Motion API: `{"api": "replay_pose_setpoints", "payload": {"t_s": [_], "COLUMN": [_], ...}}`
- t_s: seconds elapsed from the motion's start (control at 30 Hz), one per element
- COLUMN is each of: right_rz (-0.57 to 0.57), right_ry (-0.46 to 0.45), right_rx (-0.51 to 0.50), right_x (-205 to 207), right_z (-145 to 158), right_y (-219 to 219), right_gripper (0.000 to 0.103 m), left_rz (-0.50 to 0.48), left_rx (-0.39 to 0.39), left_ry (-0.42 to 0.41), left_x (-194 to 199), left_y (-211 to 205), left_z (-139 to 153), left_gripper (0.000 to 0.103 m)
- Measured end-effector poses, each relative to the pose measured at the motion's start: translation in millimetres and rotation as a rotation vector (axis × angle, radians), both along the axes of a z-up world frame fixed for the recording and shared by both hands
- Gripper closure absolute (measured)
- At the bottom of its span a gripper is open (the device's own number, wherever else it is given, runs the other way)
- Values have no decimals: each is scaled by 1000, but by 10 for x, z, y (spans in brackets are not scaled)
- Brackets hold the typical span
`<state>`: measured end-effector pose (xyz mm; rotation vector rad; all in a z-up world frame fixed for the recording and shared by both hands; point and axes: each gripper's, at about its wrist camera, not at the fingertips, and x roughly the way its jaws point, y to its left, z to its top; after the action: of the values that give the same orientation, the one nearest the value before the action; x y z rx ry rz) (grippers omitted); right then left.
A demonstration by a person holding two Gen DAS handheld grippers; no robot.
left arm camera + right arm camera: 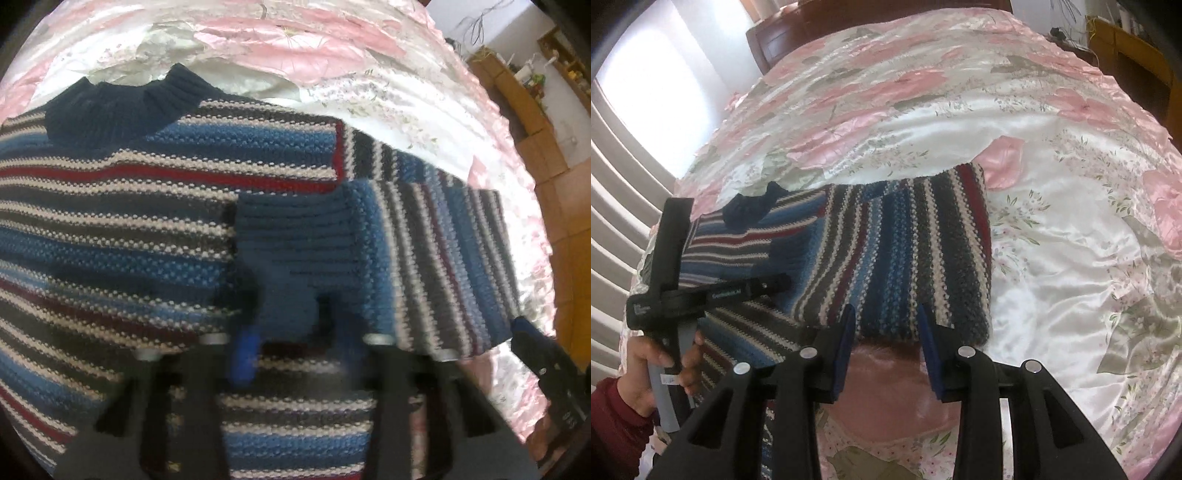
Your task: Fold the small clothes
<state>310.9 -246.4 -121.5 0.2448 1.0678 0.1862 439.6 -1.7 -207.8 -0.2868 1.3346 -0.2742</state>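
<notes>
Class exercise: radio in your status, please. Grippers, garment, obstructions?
Left gripper shut on blue ribbed sleeve cuff. Right gripper open, empty. Striped knit sweater part-folded on floral satin bedspread. No obstructions.

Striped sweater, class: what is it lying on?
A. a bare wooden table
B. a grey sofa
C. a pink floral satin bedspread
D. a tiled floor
C: in the right wrist view the striped sweater lies spread on a shiny pink floral bedspread that surrounds it on the far and right sides.

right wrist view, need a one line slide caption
Open right gripper poised at the near edge of a half-folded striped sweater on a floral bedspread, left gripper over the sweater.
</notes>
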Motion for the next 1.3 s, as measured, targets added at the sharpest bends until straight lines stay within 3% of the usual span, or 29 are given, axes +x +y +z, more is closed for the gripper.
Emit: {"api": "replay_pose_setpoints", "payload": {"t_s": [0.1,0.27,0.43,0.77,1.07,1.17,1.3], "right_rz": [-8,-8,-6,14,24,36,29], "right_ry": [-7,-22,-22,51,133,169,199], "right_rx": [11,5,36,18,60,87,33], "right_x": [-20,-57,-23,229,500,550,523], "right_z": [24,91,152,-90,-391,-498,-606], "right_y": [-23,-42,-13,324,650,692,710], "right_gripper": [67,66,66,58,49,71,73], "left_rz": [0,1,25,150,191,175,177], "left_rx": [-33,-44,23,184,225,241,271], "left_ry": [-32,-175,-257,-270,-243,-217,-167], "left_x": [-37,-78,1,125,215,239,245], "left_y": [-1,76,357,1457,2018,2027,2076], "left_z": [70,399,666,668,461,296,3], "left_gripper": [92,93,94,93,93,93,89]}}
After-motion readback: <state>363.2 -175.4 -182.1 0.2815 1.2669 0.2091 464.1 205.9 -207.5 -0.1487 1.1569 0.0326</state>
